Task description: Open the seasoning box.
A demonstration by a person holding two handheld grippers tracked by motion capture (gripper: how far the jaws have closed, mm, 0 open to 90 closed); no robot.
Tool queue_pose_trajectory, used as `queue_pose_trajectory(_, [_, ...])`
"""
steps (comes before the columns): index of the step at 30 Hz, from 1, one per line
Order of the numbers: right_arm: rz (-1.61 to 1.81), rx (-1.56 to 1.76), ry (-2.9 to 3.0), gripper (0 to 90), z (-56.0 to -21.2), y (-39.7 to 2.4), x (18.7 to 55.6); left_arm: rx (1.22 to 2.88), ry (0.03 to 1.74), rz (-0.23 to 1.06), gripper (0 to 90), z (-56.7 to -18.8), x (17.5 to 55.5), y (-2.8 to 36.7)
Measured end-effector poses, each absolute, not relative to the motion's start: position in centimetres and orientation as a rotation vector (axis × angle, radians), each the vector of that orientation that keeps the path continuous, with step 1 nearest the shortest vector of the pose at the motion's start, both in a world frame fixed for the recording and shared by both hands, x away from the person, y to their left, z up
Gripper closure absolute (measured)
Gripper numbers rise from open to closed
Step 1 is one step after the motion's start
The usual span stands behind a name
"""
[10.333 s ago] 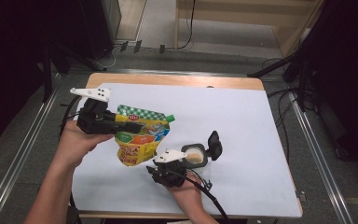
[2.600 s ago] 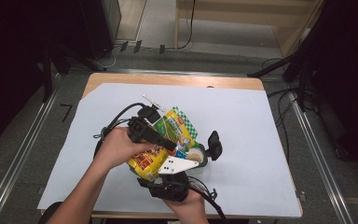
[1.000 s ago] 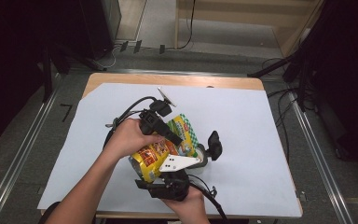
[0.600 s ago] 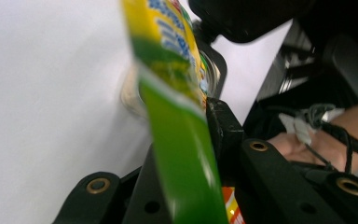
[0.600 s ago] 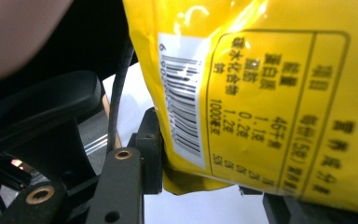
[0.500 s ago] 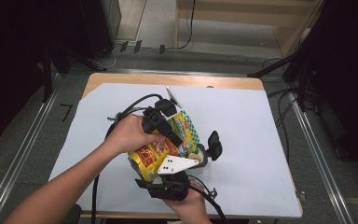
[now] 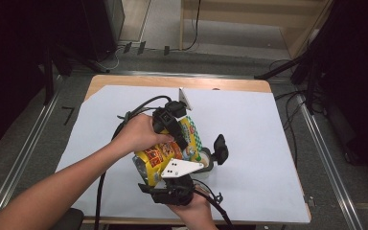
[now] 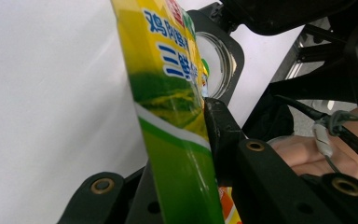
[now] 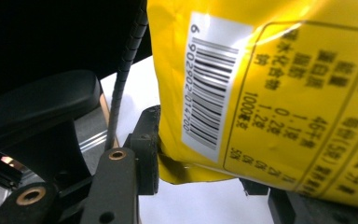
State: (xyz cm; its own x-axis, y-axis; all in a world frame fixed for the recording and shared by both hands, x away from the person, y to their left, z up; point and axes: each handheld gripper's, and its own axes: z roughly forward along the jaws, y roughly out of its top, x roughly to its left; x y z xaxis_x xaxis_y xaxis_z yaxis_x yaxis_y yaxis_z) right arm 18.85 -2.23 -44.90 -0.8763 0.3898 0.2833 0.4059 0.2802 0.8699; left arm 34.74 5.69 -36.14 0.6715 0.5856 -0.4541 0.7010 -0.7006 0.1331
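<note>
A big yellow bag [image 9: 279,93] with a barcode is sitting between the right gripper [image 9: 205,179]'s black jaws, its bottom corner touching the left jaw, above white paper [image 9: 196,205].

High view: even overhead light on the white sheet [image 7: 249,124]; surrounding floor and corners dim to black. Shadows soft and short. Image sharp, slight bending at edges. Left gripper view: bag [image 8: 168,93] close and soft, background overexposed white. Right gripper view: glare streak across the bag's top, print at right blurred, barcode legible, upper left dark.
</note>
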Motion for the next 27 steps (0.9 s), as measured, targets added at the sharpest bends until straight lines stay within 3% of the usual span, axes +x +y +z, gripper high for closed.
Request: queue_pose_trajectory(27, [-1.746,-0.776,-2.473,57.8,-44.10,-2.49,18.81,2.549,1.071,-0.616,85.0,-35.70,35.50,5.61])
